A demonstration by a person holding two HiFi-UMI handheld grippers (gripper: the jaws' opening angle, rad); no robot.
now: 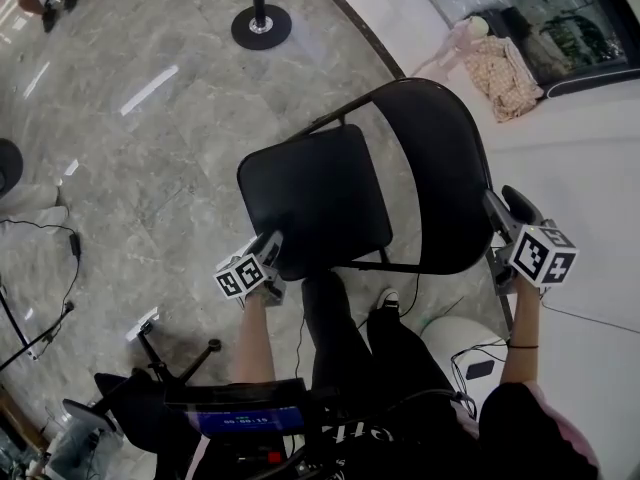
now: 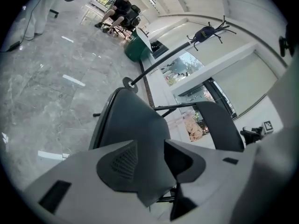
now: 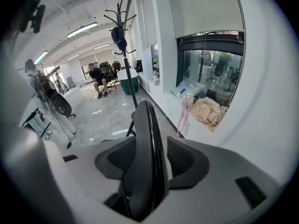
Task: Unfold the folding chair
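Note:
A black folding chair stands on the marble floor with its seat [image 1: 315, 193] lying flat and its backrest [image 1: 445, 168] to the right. My left gripper [image 1: 272, 246] is at the seat's near edge. In the left gripper view the seat [image 2: 131, 120] fills the gap between the pads, so the left gripper [image 2: 154, 157] is shut on it. My right gripper [image 1: 497, 206] sits at the backrest's right rim. In the right gripper view the backrest edge [image 3: 148, 139] runs between the jaws of the right gripper [image 3: 147, 160], which stand wide and apart from it.
A stanchion base [image 1: 261, 26] stands on the floor beyond the chair. A patterned cloth bundle [image 1: 505, 73] lies by the glass wall at the right. Cables [image 1: 70, 258] trail at the left. The person's shoe [image 1: 388, 298] is under the chair. A coat stand [image 3: 120, 36] rises further off.

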